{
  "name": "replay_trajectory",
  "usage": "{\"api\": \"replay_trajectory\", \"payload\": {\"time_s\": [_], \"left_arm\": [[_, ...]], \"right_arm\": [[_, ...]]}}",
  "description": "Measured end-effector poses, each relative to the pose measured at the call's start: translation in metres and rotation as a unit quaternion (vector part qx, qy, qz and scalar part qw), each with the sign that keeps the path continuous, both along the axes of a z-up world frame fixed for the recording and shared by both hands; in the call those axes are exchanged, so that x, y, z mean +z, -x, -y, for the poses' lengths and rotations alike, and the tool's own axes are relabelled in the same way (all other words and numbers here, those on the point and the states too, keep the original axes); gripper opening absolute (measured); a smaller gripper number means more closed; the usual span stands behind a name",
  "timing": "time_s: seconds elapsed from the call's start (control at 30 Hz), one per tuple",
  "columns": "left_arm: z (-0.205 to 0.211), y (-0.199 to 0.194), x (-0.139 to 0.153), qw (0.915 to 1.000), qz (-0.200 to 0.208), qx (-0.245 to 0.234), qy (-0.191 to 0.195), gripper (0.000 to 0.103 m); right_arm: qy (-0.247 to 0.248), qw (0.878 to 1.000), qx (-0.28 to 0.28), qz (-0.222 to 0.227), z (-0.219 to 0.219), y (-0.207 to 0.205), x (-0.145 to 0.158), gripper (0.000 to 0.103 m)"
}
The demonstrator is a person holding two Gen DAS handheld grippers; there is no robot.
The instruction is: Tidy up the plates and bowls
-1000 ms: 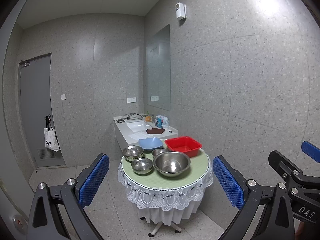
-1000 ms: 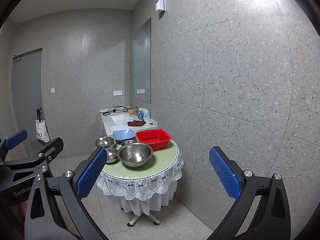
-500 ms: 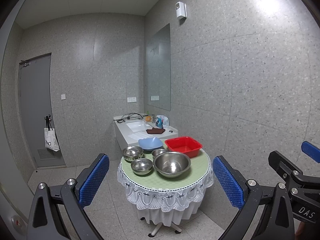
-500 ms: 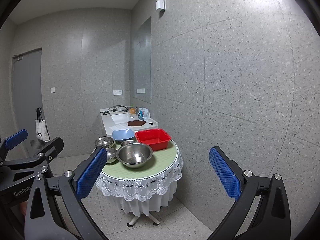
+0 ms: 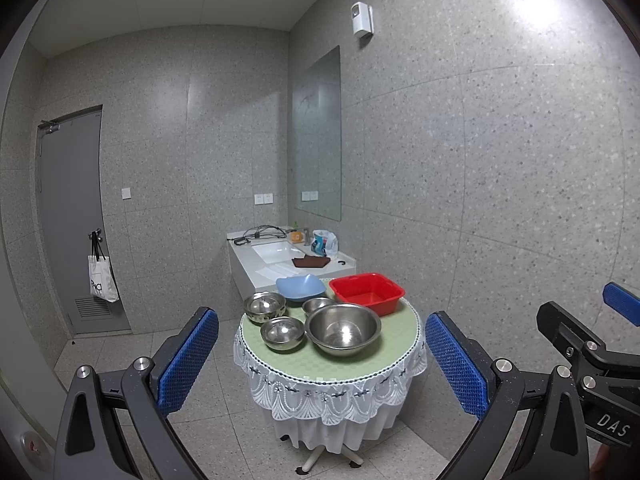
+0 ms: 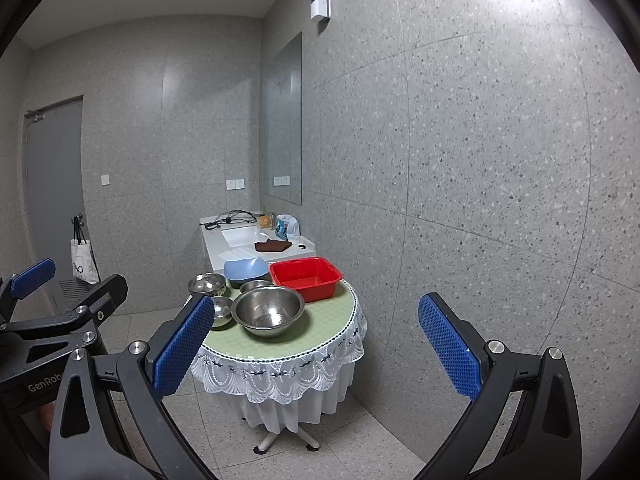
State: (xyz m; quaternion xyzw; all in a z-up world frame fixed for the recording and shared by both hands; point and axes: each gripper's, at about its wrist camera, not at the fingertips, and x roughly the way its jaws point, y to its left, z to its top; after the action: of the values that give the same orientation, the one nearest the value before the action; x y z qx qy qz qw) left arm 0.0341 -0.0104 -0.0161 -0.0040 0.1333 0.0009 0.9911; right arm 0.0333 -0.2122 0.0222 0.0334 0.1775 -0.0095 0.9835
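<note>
Left view: my left tongs [image 5: 322, 358] gape wide and empty, unchanged; the bowls [image 5: 342, 329] sit well ahead on the table [image 5: 396, 346], barely nearer.

Right view: my right tongs [image 6: 316, 346] likewise wide, empty; bowls [image 6: 267, 311] ahead-left, nothing moved.

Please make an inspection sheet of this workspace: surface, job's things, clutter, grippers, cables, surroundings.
Surface: round table with green top and white lace skirt, standing by the wall.
Job's things: big steel bowl in front; three small steel bowls to its left and behind; blue bowl and red basin at the back. All apart from the grippers.
Clutter: nothing seen on the table.
Grippers: left gripper and right gripper, jaws wide open, empty, away from the table.
Cables: black cable on the sink counter.
Surroundings: mirror, grey door with a white bag hanging, brown cloth on the counter.
</note>
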Motion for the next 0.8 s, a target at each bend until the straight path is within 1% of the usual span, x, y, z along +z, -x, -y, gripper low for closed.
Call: {"api": "replay_trajectory", "payload": {"time_s": [0.8], "left_arm": [[0.0000, -0.0031, 0.0009, 1.0000, -0.001, 0.000, 0.000, 0.102]], "right_arm": [[0.001, 1.000, 0.000, 0.000, 0.0011, -0.0031, -0.0011, 0.103]]}}
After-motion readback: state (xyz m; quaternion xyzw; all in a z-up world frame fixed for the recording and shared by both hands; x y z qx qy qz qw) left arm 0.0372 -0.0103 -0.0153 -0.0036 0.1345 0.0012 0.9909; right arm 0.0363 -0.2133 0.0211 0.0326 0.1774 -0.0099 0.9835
